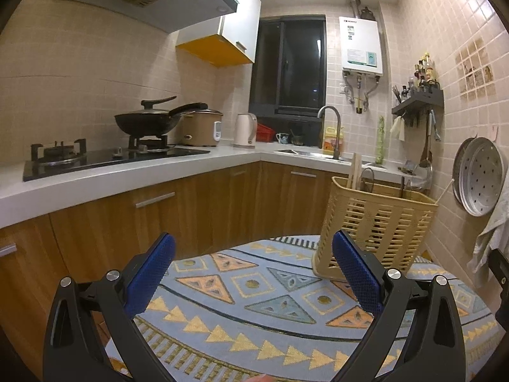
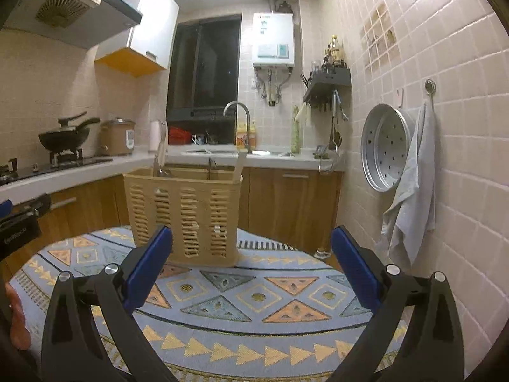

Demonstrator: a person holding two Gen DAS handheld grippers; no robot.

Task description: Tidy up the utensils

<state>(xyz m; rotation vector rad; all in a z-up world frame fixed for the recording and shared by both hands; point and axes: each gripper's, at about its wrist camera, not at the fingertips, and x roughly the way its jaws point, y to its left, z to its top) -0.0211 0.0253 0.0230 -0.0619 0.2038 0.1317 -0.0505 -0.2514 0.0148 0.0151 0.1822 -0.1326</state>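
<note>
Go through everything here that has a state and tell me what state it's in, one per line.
left hand-held gripper: open, empty
right hand-held gripper: open, empty
utensil basket: upright on the tablecloth, holding several utensils
wok: on the burner, lid on
wall cabinet: door shut
steamer tray: hanging on the wall
towel: hanging from a hook

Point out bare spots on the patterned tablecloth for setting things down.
The round blue patterned tablecloth is bare between the beige slotted plastic utensil basket and both open grippers, left, right. Also bare left of the basket. The basket itself is crowded with utensils.
</note>
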